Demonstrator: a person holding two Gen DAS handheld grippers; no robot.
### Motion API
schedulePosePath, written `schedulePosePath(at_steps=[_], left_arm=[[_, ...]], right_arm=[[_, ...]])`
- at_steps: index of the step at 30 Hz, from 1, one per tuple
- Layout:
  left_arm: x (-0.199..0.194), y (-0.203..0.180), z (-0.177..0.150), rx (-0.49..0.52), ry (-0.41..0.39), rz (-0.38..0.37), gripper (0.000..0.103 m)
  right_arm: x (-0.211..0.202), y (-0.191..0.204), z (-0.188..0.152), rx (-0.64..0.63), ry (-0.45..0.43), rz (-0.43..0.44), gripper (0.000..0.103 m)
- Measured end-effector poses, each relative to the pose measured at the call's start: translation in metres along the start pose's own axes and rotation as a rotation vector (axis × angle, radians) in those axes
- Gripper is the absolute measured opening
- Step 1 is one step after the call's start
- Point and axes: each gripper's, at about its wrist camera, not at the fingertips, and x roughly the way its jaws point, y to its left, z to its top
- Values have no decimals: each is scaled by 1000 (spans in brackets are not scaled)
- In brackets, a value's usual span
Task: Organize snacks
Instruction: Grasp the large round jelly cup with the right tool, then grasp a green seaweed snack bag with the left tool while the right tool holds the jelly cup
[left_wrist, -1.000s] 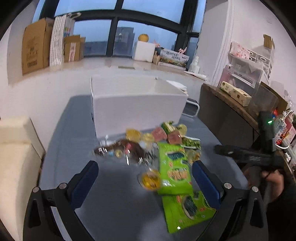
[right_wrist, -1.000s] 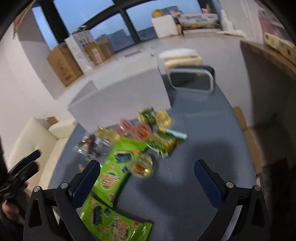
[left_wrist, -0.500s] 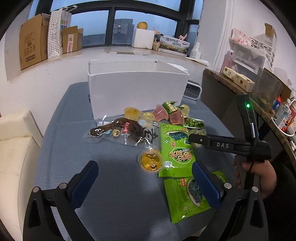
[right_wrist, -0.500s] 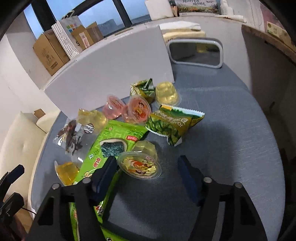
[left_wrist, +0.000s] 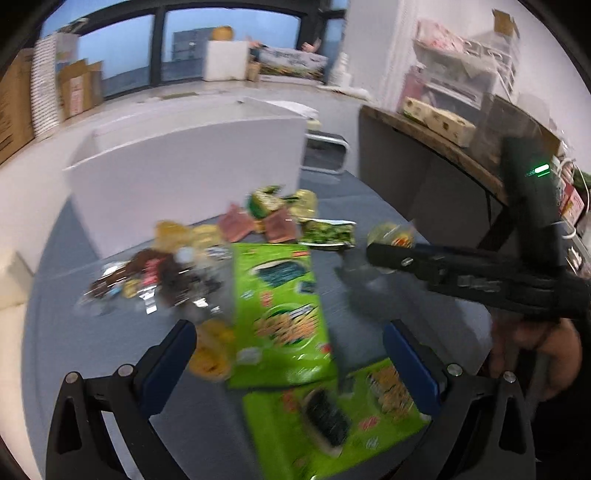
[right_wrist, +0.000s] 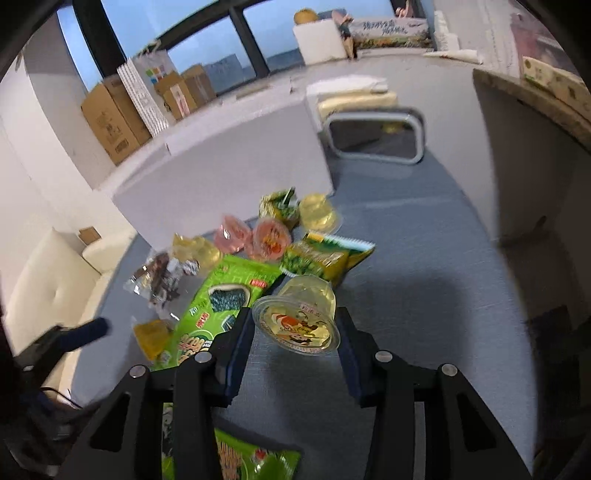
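Jaws of the right gripper (right_wrist: 295, 345) have just been closing and are pressed against the rim of one jelly cup (right_wrist: 297, 319), which is pinched between the blue pads and tilted with its printed lid toward the camera. Jaws of the left gripper (left_wrist: 290, 360) are spread wide with nothing held; below them two green packs (left_wrist: 282, 314) are seen lying on the grey table (left_wrist: 110, 369), one partly over the other.

Around the held cup, counted from the right wrist view: two pink cups (right_wrist: 269, 236) touching each other, three pale yellow cups loose in the pile, one orange cup (right_wrist: 151, 338) beside the upper green pack, two small green-and-yellow packets (right_wrist: 325, 254), and one clear bag (right_wrist: 162, 275) of dark snacks.

One white box (right_wrist: 229, 177) stands just behind the pile; its inside cannot be seen from either view, so its contents cannot be told.
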Motion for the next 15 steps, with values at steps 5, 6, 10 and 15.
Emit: schedulePosePath(at_steps=[5,6,10,15], left_arm=[[41,-4,11,1,79,10,103],[49,-1,12,-8,98,6,103],[57,-2,18,22,108,54,103],[49,-15,25,46,109,10,103]], right_arm=[[-29,-11,5,29,-55,13,48],[-35,-14,5,36,-63,14,48],[-43,-27,6,64,-72,25,48],[-43,-37,4,97,-67,52,48]])
